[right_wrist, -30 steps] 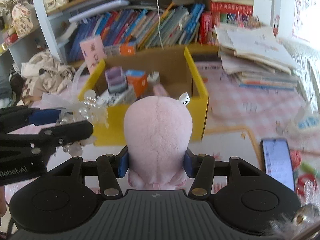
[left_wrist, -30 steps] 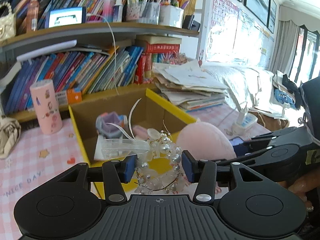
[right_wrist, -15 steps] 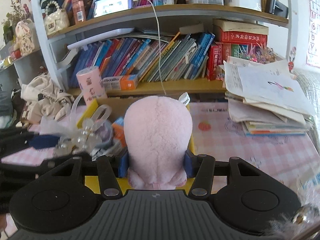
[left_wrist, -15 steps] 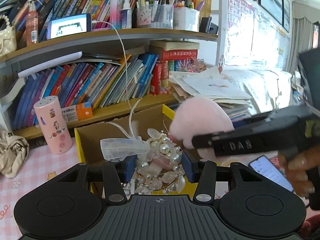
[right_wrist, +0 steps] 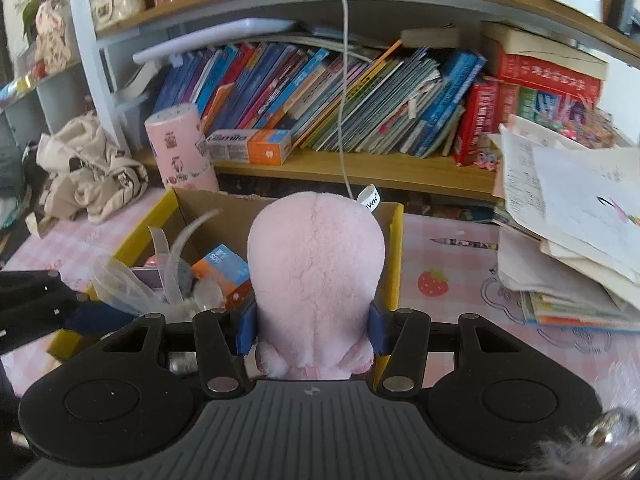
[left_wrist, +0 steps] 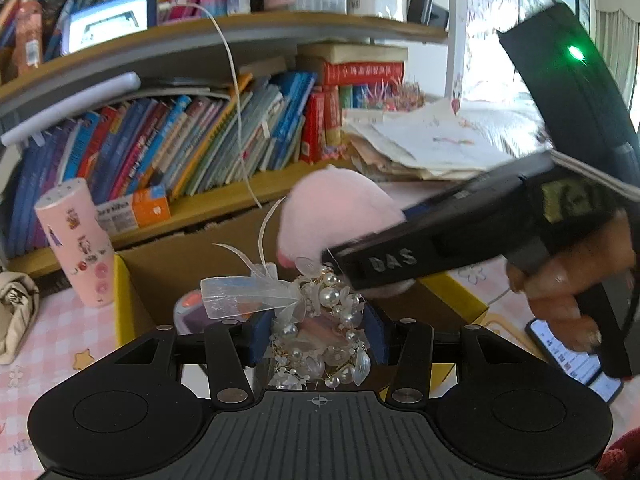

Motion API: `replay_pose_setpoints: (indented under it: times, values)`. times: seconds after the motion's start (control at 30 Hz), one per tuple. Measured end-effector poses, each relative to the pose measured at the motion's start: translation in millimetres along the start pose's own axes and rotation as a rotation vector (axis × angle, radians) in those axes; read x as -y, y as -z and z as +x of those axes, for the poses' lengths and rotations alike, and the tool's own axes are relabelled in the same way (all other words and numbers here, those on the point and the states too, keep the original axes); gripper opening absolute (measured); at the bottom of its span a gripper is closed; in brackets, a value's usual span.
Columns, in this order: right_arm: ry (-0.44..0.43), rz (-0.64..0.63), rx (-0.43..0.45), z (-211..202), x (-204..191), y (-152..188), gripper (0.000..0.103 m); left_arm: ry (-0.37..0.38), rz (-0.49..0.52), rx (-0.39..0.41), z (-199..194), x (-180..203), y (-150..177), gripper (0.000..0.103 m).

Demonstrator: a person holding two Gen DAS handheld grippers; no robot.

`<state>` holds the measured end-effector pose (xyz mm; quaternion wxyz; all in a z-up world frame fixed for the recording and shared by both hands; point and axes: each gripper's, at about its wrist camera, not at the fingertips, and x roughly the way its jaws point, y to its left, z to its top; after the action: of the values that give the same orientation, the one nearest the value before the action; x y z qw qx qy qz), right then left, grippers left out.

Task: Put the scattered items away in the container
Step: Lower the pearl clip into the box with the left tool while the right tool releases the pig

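My left gripper (left_wrist: pixel 316 334) is shut on a pearl hair ornament (left_wrist: pixel 328 320) with a sheer ribbon, held over the front of the yellow cardboard box (left_wrist: pixel 120 300). My right gripper (right_wrist: pixel 312 326) is shut on a pink plush toy (right_wrist: pixel 316 272) and holds it above the box (right_wrist: pixel 396 248). In the left wrist view the plush toy (left_wrist: pixel 336 216) and the right gripper's body hang over the box's right side. Inside the box lie an orange and blue carton (right_wrist: pixel 224 266) and other small items.
A bookshelf (right_wrist: pixel 360 168) full of books stands right behind the box. A pink cylinder (right_wrist: pixel 180 148) stands at the box's back left. A stack of papers (right_wrist: pixel 568 216) lies at the right, a beige bag (right_wrist: pixel 88 176) at the left, a phone (left_wrist: pixel 572 356) near the right.
Both grippers have moved forward over the box with their loads. The plush toy now hangs above the box's inside. The pearl ornament has come over the box's front edge.
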<state>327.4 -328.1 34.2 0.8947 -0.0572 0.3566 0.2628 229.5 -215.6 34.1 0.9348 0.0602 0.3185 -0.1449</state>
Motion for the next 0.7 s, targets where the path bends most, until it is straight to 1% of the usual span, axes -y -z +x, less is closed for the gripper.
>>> replay_pose_setpoints:
  times: [0.23,0.3,0.4,0.53,0.7]
  values:
    - [-0.025,-0.05,-0.113,38.9,2.8,-4.6,0.051,0.008,0.017,-0.055,17.7,3.3,0.1,0.047]
    - [-0.023,-0.09,-0.115,44.1,-1.4,-6.7,0.051,0.009,0.015,-0.07,20.7,2.3,0.8,0.048]
    - [-0.045,-0.106,-0.145,53.9,-3.8,-9.0,0.051,0.01,0.014,-0.089,23.5,2.3,2.4,0.048]
    - [-0.049,-0.155,-0.152,61.5,-10.7,-9.0,0.051,0.012,0.014,-0.112,27.5,2.7,5.4,0.048]
    - [-0.047,-0.199,-0.16,64.9,-15.9,-8.9,0.052,0.013,-0.006,-0.116,28.2,1.2,6.6,0.05]
